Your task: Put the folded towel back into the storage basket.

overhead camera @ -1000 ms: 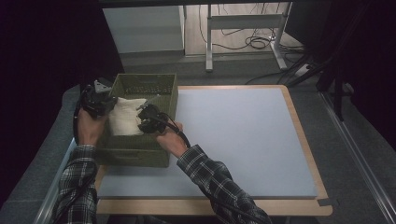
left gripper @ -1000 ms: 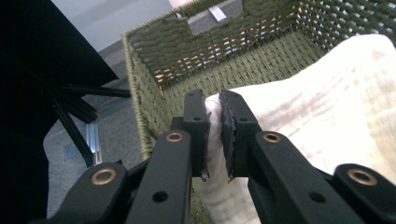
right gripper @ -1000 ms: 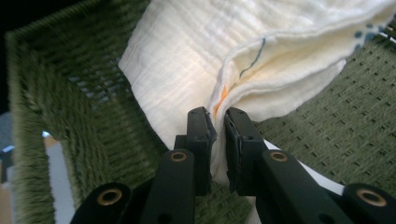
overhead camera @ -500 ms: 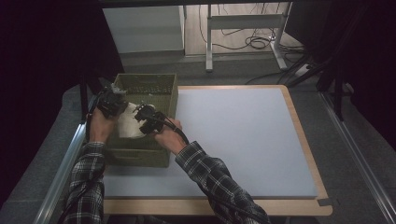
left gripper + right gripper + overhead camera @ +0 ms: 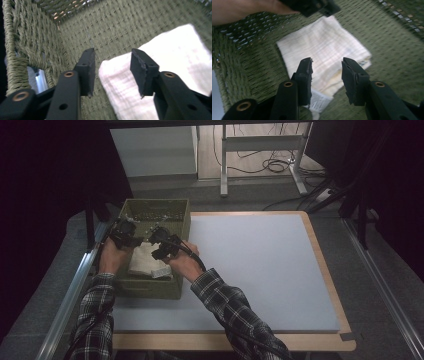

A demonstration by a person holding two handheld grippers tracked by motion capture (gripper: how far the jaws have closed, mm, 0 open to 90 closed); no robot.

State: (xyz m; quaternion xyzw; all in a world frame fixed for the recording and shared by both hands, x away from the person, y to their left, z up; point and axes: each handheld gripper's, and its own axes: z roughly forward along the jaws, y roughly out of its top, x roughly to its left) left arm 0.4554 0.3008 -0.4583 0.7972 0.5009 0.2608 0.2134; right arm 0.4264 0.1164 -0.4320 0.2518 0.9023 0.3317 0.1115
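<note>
A green woven basket [image 5: 150, 289] stands at the left of the table. On its floor lies a folded white cloth [image 5: 144, 261] with a small label at one corner. My left gripper [image 5: 122, 234] hangs inside the basket over the cloth's left edge. Its jaws have just been opening, and the pads stand apart above the cloth's [image 5: 175, 57] corner without pressing on it. My right gripper [image 5: 159, 242] hovers over the cloth's [image 5: 324, 42] near edge. Its jaws have also just been opening, with nothing gripped. The left gripper [image 5: 312, 6] and its hand show beyond the cloth.
The basket wall [image 5: 112, 22] rises close around the left gripper. A pale mat [image 5: 260, 265] in a wooden frame spreads to the right of the basket. A metal rail [image 5: 75, 290] runs along the table's left side. Desk legs and cables [image 5: 260, 150] lie beyond.
The cloth was held up between both grippers; it now lies flat on the basket floor. Both pairs of jaws have opened. The left hand has sunk into the basket.
</note>
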